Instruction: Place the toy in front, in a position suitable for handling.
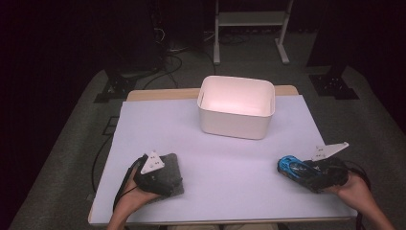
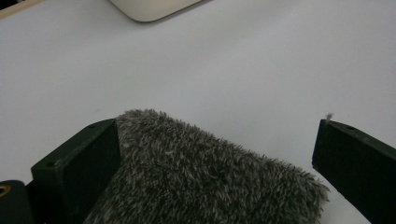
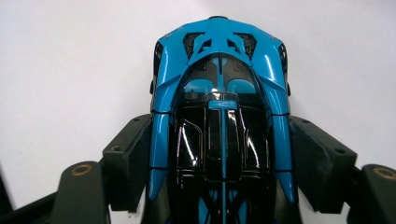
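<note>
A pale lilac sheet covers the wooden table [image 1: 218, 163], grey carpet and dark stands behind, a white plastic tub [image 1: 236, 106] at the far middle. At the right edge, the right gripper [image 3: 219, 140] is clamped on a glossy blue-and-black toy car [image 3: 219, 112], long axis along the jaws, free end pointing left across the table. The left gripper [image 2: 215, 158] stands wide apart over a grey fuzzy cloth pad [image 2: 205, 172] near left.

Grey shaggy fabric pad [image 2: 205, 172]: near portion cut off by bottom edge in the left gripper view; partly hidden under left gripper [image 1: 154, 173] in the high view.
Blue-and-black toy car [image 3: 219, 121]: rear cut off in the right gripper view.
White rectangular plastic bin [image 2: 152, 9]: one corner visible, rest cropped.
</note>
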The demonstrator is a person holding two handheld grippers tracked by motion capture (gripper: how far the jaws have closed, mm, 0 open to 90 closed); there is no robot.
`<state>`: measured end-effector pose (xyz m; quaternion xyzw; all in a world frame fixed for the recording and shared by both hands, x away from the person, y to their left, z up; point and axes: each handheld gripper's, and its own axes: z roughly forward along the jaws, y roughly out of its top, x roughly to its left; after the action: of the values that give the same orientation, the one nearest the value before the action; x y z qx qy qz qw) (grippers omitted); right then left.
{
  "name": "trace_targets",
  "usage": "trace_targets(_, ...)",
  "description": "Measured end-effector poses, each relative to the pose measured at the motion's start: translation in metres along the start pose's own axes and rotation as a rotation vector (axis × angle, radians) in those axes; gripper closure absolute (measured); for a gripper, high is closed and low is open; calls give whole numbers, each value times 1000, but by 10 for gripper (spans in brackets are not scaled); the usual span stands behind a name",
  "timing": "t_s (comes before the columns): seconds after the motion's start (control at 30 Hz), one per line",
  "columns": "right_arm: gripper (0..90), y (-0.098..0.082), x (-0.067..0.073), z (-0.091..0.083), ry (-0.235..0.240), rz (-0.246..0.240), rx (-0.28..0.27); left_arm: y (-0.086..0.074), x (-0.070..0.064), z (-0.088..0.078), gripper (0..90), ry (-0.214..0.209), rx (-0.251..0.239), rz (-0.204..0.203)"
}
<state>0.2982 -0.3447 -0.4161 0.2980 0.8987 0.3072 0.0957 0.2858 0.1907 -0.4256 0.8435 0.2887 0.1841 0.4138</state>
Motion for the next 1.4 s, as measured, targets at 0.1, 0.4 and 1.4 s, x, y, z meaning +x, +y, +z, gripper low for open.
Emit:
trace_targets(0.1, 271, 9, 5, -4, 8, -20, -11, 0, 1, -1, 7, 0, -2, -2)
trace_targets(0.4, 271, 62, 36, -17, 80, -142, -76, -1, 3, -4, 8, 4, -3, -8)
trace_targets(1.4, 271, 162, 102, 105, 330, -416, 34, -5, 13, -11, 7, 3, -8, -26)
